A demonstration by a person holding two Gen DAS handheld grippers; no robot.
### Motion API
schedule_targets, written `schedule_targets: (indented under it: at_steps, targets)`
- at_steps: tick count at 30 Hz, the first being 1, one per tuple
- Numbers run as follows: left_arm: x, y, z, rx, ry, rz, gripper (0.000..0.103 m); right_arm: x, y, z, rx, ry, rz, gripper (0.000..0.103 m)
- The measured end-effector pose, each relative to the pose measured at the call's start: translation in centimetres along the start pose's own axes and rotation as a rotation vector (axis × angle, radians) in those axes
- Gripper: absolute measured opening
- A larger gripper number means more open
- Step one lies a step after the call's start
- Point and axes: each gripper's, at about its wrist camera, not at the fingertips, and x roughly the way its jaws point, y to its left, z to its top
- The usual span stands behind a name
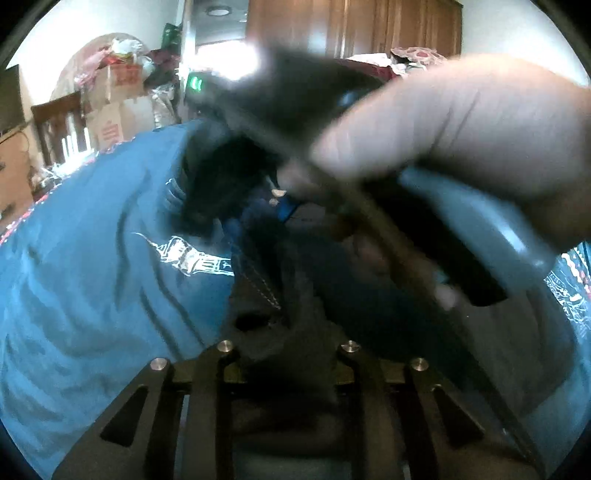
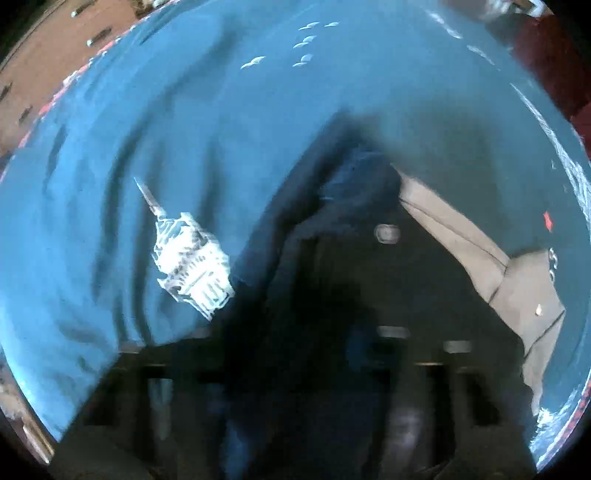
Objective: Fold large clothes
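A dark navy garment (image 1: 295, 295) with a zip lies bunched on a blue bedsheet (image 1: 92, 258). My left gripper (image 1: 288, 343) is shut on a fold of it, and the cloth hides the fingertips. In the right wrist view, which is blurred, the same garment (image 2: 332, 229) shows a button (image 2: 386, 233) and a beige pocket lining (image 2: 480, 258). It rises in a peak from my right gripper (image 2: 332, 343), which is shut on the dark cloth draped over it. A hand (image 1: 461, 140) holds the right gripper's black body (image 1: 288, 96) close in front of the left camera.
The blue sheet carries a white tower print (image 2: 192, 266) left of the garment. Cardboard boxes and bags (image 1: 118, 92) are stacked at the back left beside a wooden bed frame (image 1: 59, 125). A wooden wardrobe (image 1: 351, 26) stands behind.
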Motion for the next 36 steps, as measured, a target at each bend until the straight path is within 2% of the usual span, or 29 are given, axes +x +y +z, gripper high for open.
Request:
schedule_targets:
  at_steps: [1,2,4,5,7,8,9,11,15,18,21,24,26,27,29,31,32,34,36]
  targets:
    - [-0.3,0.4,0.0,-0.005,-0.001,-0.018,0.019,-0.7,-1.1,-0.8,0.045,-0.040,0.065,0.019]
    - [-0.8,0.7,0.0,-0.006,-0.004,-0.034,0.019,-2.6,-2.7,-2.3,0.089,-0.127,0.140,0.015]
    - [-2.8,0.6,0.5,0.022,-0.041,-0.073,0.019,-5.9,-5.6,-5.7,0.172,-0.259,0.218,0.014]
    - [-4.6,-0.3,0.8,0.056,-0.075,-0.107,0.019,-8.2,-8.6,-9.1,0.256,-0.338,0.285,0.013]
    - [-7.1,-3.1,1.2,0.140,-0.115,-0.185,0.019,-10.7,-12.8,-14.0,0.346,-0.422,0.329,0.011]
    - [-7.8,-4.5,1.3,0.182,-0.126,-0.221,0.019,-12.0,-15.5,-17.6,0.406,-0.466,0.345,0.011]
    - [-8.9,-7.2,1.0,0.259,-0.132,-0.296,0.019,-12.7,-17.4,-19.9,0.450,-0.484,0.350,0.010]
    - [-9.5,-11.3,0.3,0.339,-0.102,-0.422,0.023,-13.3,-21.6,-24.9,0.544,-0.497,0.349,0.010]
    - [-8.4,-18.1,-2.4,0.452,0.000,-0.570,0.023,-12.2,-28.3,-33.1,0.708,-0.490,0.374,0.010]
    - [-6.9,-21.1,-4.6,0.477,0.093,-0.619,0.023,-11.3,-31.0,-35.5,0.772,-0.490,0.374,0.009]
    - [-6.7,-22.2,-6.2,0.487,0.130,-0.637,0.023,-10.9,-32.3,-37.1,0.787,-0.492,0.396,0.009]
    - [-6.2,-23.2,-7.3,0.513,0.159,-0.633,0.023,-9.9,-33.7,-37.3,0.792,-0.472,0.425,0.009]
    - [-5.0,-24.8,-7.9,0.532,0.198,-0.606,0.031,-8.2,-34.2,-36.8,0.789,-0.422,0.445,0.009]
    - [-4.5,-24.3,-8.6,0.535,0.230,-0.595,0.033,-7.8,-34.2,-36.5,0.783,-0.411,0.443,0.009]
    - [-4.6,-24.4,-9.2,0.540,0.261,-0.577,0.034,-7.6,-34.3,-36.7,0.783,-0.416,0.459,0.009]
    - [-5.7,-23.6,-8.6,0.544,0.271,-0.574,0.039,-7.9,-34.6,-38.2,0.806,-0.416,0.492,0.017]
    - [-6.8,-22.5,-8.5,0.543,0.262,-0.580,0.048,-8.3,-34.3,-39.1,0.817,-0.407,0.515,0.021]
    - [-8.4,-21.3,-7.0,0.530,0.225,-0.587,0.061,-9.1,-33.3,-40.2,0.812,-0.407,0.542,0.046]
    - [-11.8,-17.7,-6.3,0.495,0.162,-0.578,0.066,-10.6,-31.7,-41.7,0.806,-0.409,0.541,0.058]
